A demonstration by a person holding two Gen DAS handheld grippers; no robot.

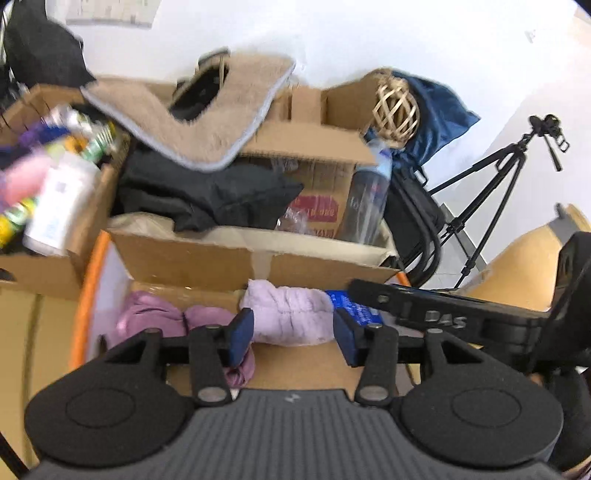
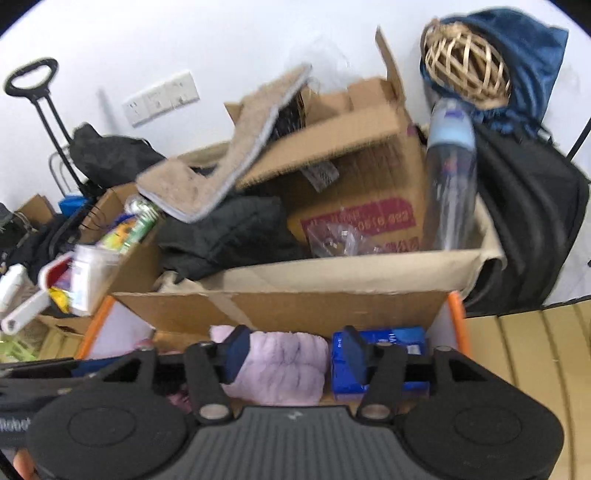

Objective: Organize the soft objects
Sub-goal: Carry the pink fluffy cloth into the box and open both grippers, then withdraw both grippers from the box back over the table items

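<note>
Both tools are hanging released over the orange-rimmed bin (image 1: 86,280): the left tool (image 1: 293,334) and right tool (image 2: 295,356) are each framing the pale lilac fluffy cloth (image 2: 284,365), pads off it. It is lying between a pink garment (image 1: 155,317) and a blue packet (image 2: 384,354).

We see bright, even light off the white wall (image 1: 369,33), with only soft shadows. Both fisheye views bow hard at the edges, corners gone dark. Motion blur smears the bottles (image 1: 55,177) at left and the cardboard box (image 2: 354,147).
</note>
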